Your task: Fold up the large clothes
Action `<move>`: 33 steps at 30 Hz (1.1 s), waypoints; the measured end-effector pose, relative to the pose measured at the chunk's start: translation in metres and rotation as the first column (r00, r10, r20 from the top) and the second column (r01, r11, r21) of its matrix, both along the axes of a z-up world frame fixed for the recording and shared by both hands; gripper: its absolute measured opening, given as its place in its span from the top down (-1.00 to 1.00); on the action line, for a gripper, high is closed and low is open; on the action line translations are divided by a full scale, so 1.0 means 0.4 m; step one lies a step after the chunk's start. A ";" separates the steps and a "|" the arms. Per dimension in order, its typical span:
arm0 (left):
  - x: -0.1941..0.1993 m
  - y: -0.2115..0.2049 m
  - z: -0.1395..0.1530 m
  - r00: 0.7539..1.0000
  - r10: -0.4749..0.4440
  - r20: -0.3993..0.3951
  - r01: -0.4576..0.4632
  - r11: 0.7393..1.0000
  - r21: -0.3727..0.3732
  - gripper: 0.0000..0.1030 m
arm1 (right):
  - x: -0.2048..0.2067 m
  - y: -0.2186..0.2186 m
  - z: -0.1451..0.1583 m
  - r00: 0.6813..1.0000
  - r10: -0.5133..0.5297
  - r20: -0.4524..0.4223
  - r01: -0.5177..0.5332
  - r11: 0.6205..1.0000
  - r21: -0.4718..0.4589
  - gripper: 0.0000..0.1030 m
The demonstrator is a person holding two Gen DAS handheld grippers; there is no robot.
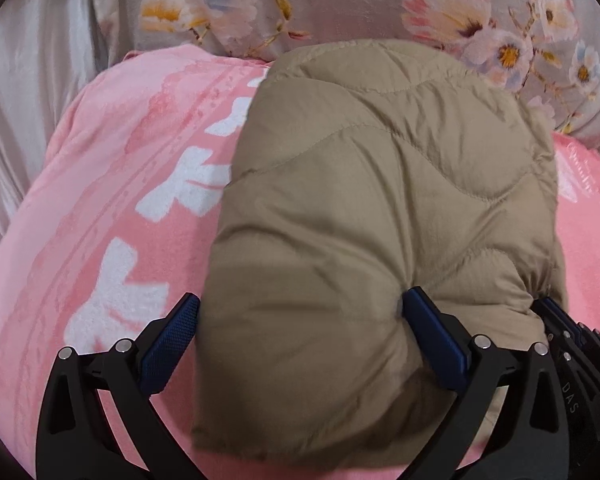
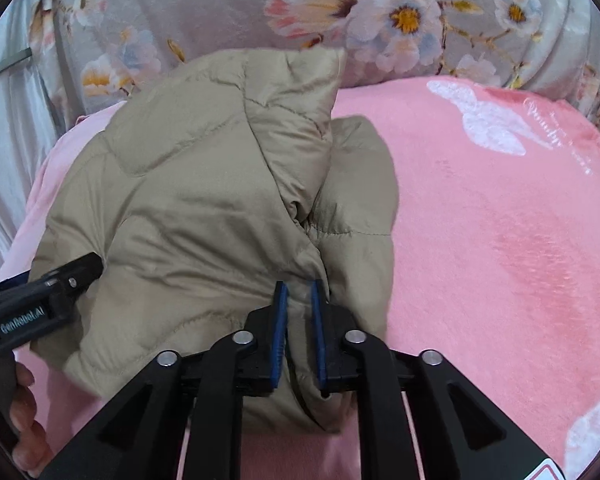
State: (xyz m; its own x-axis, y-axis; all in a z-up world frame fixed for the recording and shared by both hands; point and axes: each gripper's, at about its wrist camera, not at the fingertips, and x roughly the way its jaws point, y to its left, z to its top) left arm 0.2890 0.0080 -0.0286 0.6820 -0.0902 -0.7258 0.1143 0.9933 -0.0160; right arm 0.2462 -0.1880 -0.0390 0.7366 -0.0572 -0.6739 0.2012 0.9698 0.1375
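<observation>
A tan quilted puffer jacket lies folded into a thick bundle on a pink blanket. My left gripper is wide open, its blue pads on either side of the bundle's near left corner; the right pad presses into the fabric. My right gripper is shut on a fold of the jacket at its near right edge. The right gripper also shows at the left wrist view's right edge, and the left gripper at the right wrist view's left edge.
The pink blanket with white butterfly prints covers the bed. A grey floral quilt is bunched along the far side. A pale curtain hangs at the left. A hand holds the left gripper's handle.
</observation>
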 end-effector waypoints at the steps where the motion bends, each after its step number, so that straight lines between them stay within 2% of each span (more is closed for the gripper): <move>1: -0.024 0.013 0.008 1.000 0.007 0.013 -0.007 1.000 -0.010 -0.91 | -0.029 0.012 0.014 1.000 -0.010 0.010 0.010 0.999 -0.040 0.39; 2: -0.048 0.022 0.015 1.000 0.009 0.029 -0.008 1.000 -0.007 -0.91 | -0.061 0.027 0.027 1.000 -0.023 0.021 0.025 0.996 -0.090 -0.01; 3: -0.081 0.029 0.021 0.999 0.011 0.049 -0.011 1.000 0.004 -0.91 | -0.093 0.042 0.037 0.999 -0.029 0.037 0.033 0.990 -0.135 -0.15; 5: -0.129 0.032 0.026 0.998 0.010 0.069 -0.012 1.000 0.024 -0.91 | -0.145 0.063 0.047 0.998 -0.025 0.053 0.035 0.983 -0.182 -0.19; 7: -0.185 0.033 0.022 0.997 0.003 0.073 -0.006 0.999 0.042 -0.91 | -0.203 0.082 0.046 0.999 -0.007 0.044 0.015 0.982 -0.186 -0.29; 10: -0.257 0.032 0.003 0.997 0.004 0.071 -0.008 0.999 0.054 -0.91 | -0.270 0.097 0.022 1.000 0.002 0.015 0.000 0.989 -0.151 -0.36; 15: -0.331 0.039 -0.054 1.000 0.016 0.026 -0.017 1.000 0.017 -0.91 | -0.349 0.127 -0.036 0.999 -0.002 -0.049 -0.005 0.991 -0.136 -0.38; 17: -0.351 0.038 -0.076 1.000 0.017 0.009 -0.018 1.000 0.009 -0.91 | -0.368 0.124 -0.033 0.999 -0.012 -0.038 0.007 0.992 -0.130 -0.39; 19: -0.368 0.034 -0.089 1.000 0.014 0.007 -0.014 1.000 0.010 -0.91 | -0.385 0.121 -0.031 0.999 -0.033 -0.014 0.031 0.991 -0.131 -0.51; 24: -0.403 0.021 -0.089 0.998 -0.002 0.062 0.000 0.999 0.037 -0.91 | -0.392 0.111 -0.042 0.998 -0.063 -0.029 0.059 0.991 -0.121 -0.51; 28: -0.426 0.003 -0.079 0.993 -0.017 0.120 0.008 0.997 0.077 -0.91 | -0.405 0.112 -0.037 0.997 -0.072 0.000 0.072 0.989 -0.131 -0.51; 33: -0.429 -0.008 -0.075 0.990 -0.020 0.139 0.004 0.994 0.109 -0.91 | -0.399 0.110 -0.043 0.997 -0.070 -0.015 0.067 0.989 -0.130 -0.51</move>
State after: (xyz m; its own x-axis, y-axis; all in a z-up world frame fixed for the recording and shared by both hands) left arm 0.1173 0.0046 -0.0585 0.7767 -0.0255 -0.6294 0.1199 0.9869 0.1080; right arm 0.0868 -0.1441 -0.0561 0.7149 -0.1949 -0.6715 0.2692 0.9631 0.0070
